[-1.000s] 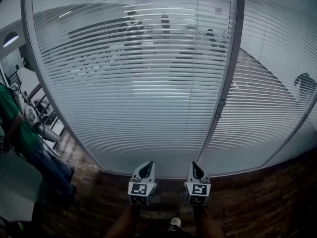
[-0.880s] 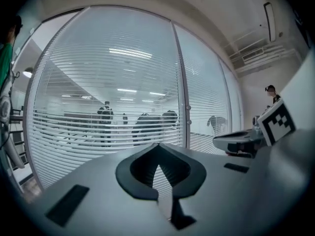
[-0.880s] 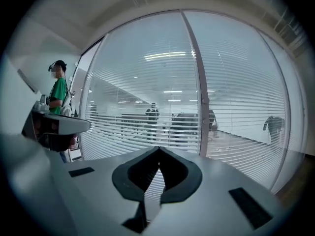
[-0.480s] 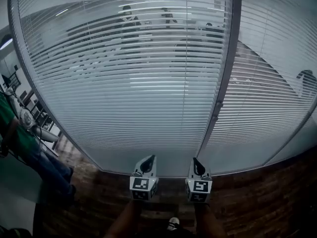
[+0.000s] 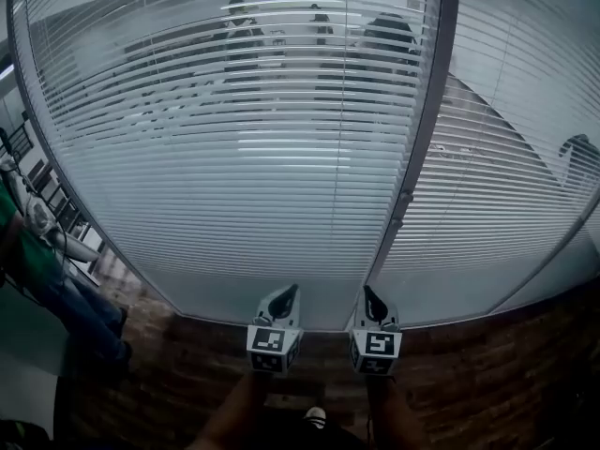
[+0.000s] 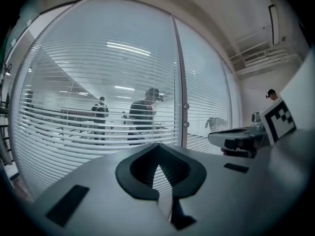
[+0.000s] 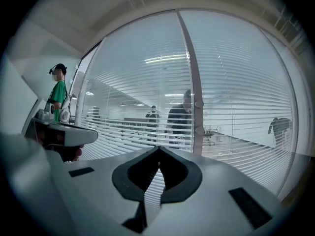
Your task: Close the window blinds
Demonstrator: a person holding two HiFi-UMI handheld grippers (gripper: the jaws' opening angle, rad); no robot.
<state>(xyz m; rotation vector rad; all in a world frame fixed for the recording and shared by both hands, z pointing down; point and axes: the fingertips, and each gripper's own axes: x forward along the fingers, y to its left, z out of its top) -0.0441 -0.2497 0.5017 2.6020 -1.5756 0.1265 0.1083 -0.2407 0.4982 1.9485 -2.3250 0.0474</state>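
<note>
While they hover side by side low before the window, the left gripper and right gripper each keep their jaws pressed together, pinching nothing. The blinds hang just beyond them, slats tilted open.

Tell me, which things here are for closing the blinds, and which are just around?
For the job: window blinds, left gripper, right gripper, both shut and empty.
Just around: person in a green shirt, people behind the glass, brick floor.
</note>
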